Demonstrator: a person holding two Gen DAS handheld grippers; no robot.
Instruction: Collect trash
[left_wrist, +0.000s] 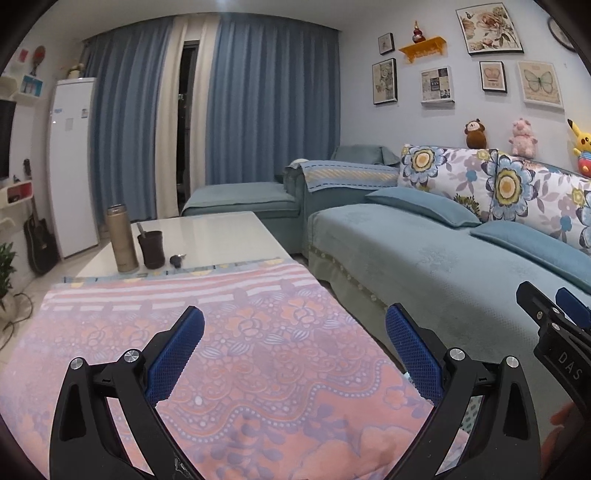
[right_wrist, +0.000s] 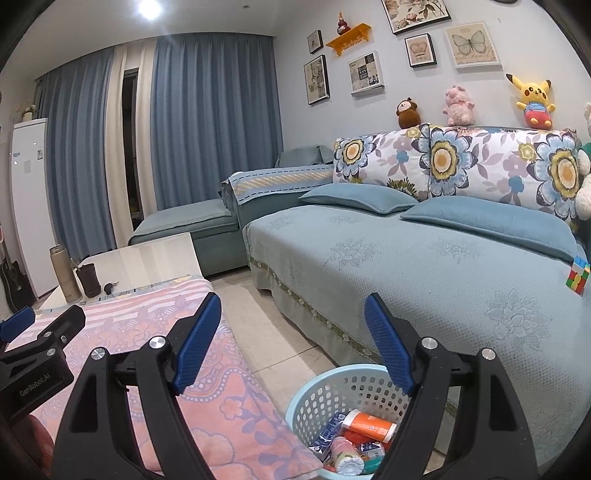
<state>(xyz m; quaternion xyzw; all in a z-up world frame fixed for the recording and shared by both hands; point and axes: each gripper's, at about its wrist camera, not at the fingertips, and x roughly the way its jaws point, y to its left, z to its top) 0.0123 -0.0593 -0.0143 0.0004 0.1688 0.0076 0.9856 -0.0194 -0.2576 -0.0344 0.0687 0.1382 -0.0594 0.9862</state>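
Over pink cloth | left tool, right tool wide, empty | trash basket beside sofa

Thermos beside dark cup

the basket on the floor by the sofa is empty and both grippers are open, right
Not quite. The basket is not empty: the right wrist view shows it on the floor by the sofa holding several pieces of trash, including an orange and white container. The rest stands: the left gripper and right gripper are both open, nothing between their fingers.
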